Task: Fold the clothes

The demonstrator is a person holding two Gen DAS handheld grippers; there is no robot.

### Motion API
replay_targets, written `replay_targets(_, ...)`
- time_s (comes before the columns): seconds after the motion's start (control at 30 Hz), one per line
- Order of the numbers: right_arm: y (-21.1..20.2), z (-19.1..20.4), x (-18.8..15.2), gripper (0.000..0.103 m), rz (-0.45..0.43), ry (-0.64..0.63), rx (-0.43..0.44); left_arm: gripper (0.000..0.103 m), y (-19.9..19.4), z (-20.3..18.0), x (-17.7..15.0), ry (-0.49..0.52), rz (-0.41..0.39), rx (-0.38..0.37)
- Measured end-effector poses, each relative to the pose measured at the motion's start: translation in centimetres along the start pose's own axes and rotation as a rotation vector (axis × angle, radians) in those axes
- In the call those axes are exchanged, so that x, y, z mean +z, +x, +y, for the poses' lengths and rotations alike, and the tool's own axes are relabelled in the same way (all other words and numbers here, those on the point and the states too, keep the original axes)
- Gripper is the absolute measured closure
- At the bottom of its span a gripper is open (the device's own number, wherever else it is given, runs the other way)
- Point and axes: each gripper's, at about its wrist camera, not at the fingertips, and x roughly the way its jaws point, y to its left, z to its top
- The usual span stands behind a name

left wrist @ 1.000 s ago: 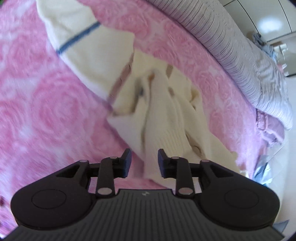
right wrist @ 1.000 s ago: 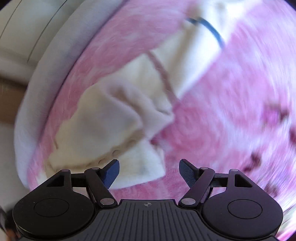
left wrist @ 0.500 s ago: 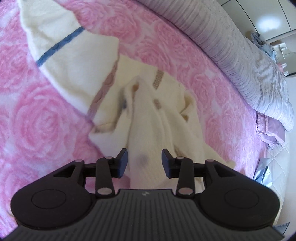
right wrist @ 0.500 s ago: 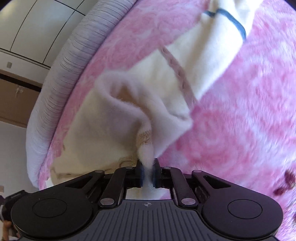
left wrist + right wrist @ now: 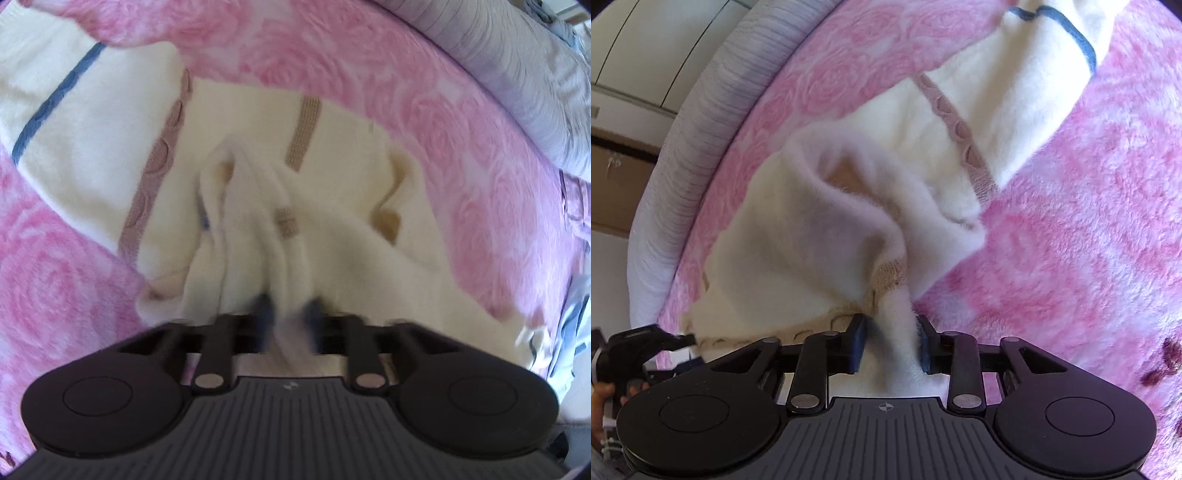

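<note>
On the pink rose-patterned blanket (image 5: 1071, 240) lies the cream fleece garment (image 5: 351, 192), bunched, near the blanket's edge beside a grey striped bolster (image 5: 713, 96). Both grippers grip it: the right gripper (image 5: 890, 343) has its jaws closed on a fold by a tan band, and the left gripper (image 5: 288, 314), blurred, has its jaws drawn in on a bunched ridge of cloth
</note>
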Motion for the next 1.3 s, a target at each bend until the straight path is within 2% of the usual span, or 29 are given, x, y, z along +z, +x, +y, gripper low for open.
replay_targets(0.1, -2.2, 0.8, 0.2, 0.096, 0.016, -0.035, 0.002, 0.094, -2.5, 1.2, -1.4, -0.020, -0.038, -0.021)
replay_targets(0.2, -5.6, 2.3, 1.2, 0.097, 0.005, -0.089, 0.033, 0.095, -7.1, 3.1, -4.3, -0.031, -0.086, -0.044)
replay_targets(0.27, -8.3, 3.5, 2.0, 0.097, -0.007, -0.140, 0.064, 0.095, -10.6, 5.0, -7.5, -0.052, -0.096, -0.064)
replay_targets(0.33, -11.0, 4.5, 1.7, 0.097, 0.015, -0.211, 0.058, 0.095, -13.9, 7.0, -11.2, -0.076, -0.096, -0.076)
replay_targets(0.4, -13.6, 5.4, 1.2, 0.097, 0.042, -0.284, 0.045, 0.095, -15.6, 8.9, -15.9, -0.094, -0.056, -0.041)
replay_targets(0.47, -15.4, 5.3, -0.4, 0.097, 0.102, -0.342, -0.015, 0.095, -15.6, 11.0, -20.8, -0.127, 0.012, -0.004)
replay_targets(0.53, -16.0, 3.4, -3.1, 0.097, 0.173, -0.358, -0.127, 0.093, -13.6, 12.7, -25.4, -0.165, 0.125, 0.019)
replay_targets(0.6, -15.7, 0.4, -5.6, 0.095, 0.244, -0.309, -0.241, 0.096, -11.6, 13.1, -28.9, -0.147, 0.213, 0.076)
replay_targets(0.67, -15.1, -2.1, -7.3, 0.086, 0.293, -0.274, -0.347, 0.095, -10.9, 12.4, -30.5, -0.080, 0.258, 0.123)
replay_targets(0.73, -15.2, -3.4, -7.9, 0.073, 0.272, -0.281, -0.427, 0.093, -11.8, 11.6, -30.5, -0.024, 0.206, 0.118)
replay_targets(0.77, -15.6, -3.8, -7.6, 0.071, 0.249, -0.278, -0.439, 0.091, -12.3, 11.2, -30.0, -0.002, 0.166, 0.109)
replay_targets(0.83, -15.5, -3.7, -5.8, 0.067, 0.194, -0.265, -0.412, 0.084, -12.8, 10.1, -28.0, 0.025, 0.088, 0.097)
replay_targets(0.97, -15.2, -3.0, -1.5, 0.063, 0.082, -0.235, -0.341, 0.082, -13.8, 8.0, -24.1, 0.076, -0.064, 0.069)
replay_targets(1.13, -14.9, -2.2, 3.7, 0.054, -0.058, -0.197, -0.251, 0.080, -12.6, 4.8, -17.9, 0.128, -0.161, 0.019)
replay_targets(1.3, -11.8, 0.6, 6.6, 0.053, -0.058, -0.390, -0.252, 0.075, -10.1, 1.5, -12.1, 0.282, -0.192, 0.041)
